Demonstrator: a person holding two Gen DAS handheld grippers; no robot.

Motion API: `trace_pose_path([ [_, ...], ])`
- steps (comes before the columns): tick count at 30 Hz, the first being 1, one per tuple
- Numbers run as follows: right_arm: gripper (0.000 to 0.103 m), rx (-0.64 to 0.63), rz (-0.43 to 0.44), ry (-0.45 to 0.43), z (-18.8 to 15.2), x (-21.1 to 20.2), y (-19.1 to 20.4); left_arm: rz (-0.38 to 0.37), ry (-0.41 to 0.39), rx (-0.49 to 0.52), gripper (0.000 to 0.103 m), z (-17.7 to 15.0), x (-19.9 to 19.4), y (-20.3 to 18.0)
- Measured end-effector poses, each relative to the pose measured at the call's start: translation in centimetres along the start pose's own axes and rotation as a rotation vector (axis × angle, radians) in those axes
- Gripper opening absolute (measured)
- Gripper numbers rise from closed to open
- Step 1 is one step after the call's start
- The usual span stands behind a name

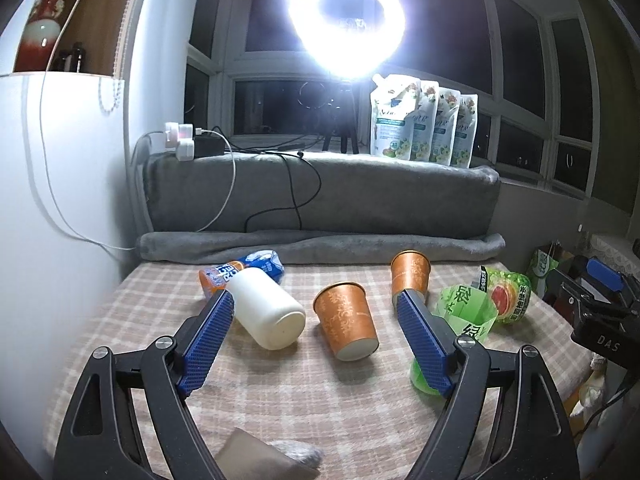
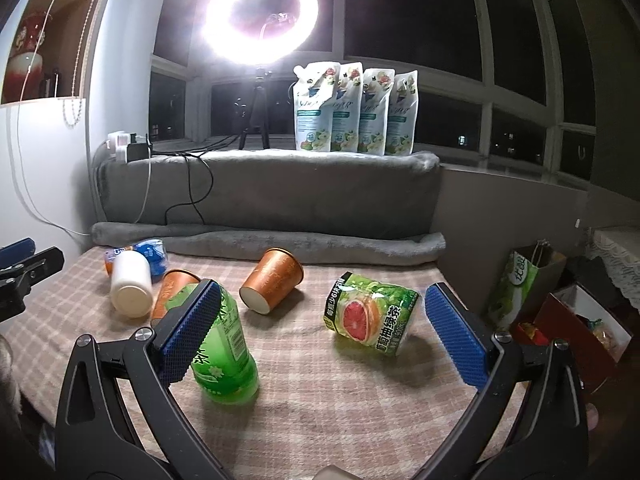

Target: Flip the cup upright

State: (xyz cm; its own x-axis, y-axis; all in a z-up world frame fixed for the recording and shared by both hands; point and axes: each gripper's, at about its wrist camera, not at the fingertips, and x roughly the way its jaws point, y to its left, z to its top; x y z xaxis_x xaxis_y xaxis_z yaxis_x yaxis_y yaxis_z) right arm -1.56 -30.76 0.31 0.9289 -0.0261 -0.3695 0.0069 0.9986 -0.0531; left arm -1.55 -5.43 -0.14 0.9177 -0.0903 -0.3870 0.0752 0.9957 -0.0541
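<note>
Two cups on their sides, both hand-held grippers spread and empty.

My left hand-held gripper [image 1: 316, 304] hovers low with the near cup [image 1: 347, 322] between its fingers, mid-counter [image 1: 280, 400]; closing on that tapered wall could roll it into the white bottle [image 1: 269, 312]. The far cup [image 1: 410, 274] lies toward the back edge. My right hand-held gripper [image 2: 320, 312] brackets the green bottles.

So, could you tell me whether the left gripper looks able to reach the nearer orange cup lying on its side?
Probably yes: the left gripper is open, the orange cup lies between its fingers' lines, and nothing blocks the way.
</note>
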Motion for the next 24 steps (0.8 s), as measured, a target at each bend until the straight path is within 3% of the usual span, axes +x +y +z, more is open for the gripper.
trace_pose_path([
  [2, 0.103, 0.003, 0.0, 0.005, -0.1, 0.04, 0.03, -0.001, -0.002, -0.003, 0.095, -0.08, 0.03, 0.07],
  [8, 0.103, 0.003, -0.002, 0.015, -0.36, 0.42, 0.22, 0.003, -0.006, -0.008, 0.095, -0.06, -0.03, 0.32],
  [10, 0.103, 0.003, 0.0, 0.018, -0.4, 0.55, 0.25, 0.004, -0.003, -0.011, 0.103, -0.1, 0.04, 0.39],
  [24, 0.103, 0.005, 0.001, 0.021, -0.43, 0.69, 0.24, 0.0, -0.012, -0.024, 0.103, 0.06, -0.12, 0.56],
])
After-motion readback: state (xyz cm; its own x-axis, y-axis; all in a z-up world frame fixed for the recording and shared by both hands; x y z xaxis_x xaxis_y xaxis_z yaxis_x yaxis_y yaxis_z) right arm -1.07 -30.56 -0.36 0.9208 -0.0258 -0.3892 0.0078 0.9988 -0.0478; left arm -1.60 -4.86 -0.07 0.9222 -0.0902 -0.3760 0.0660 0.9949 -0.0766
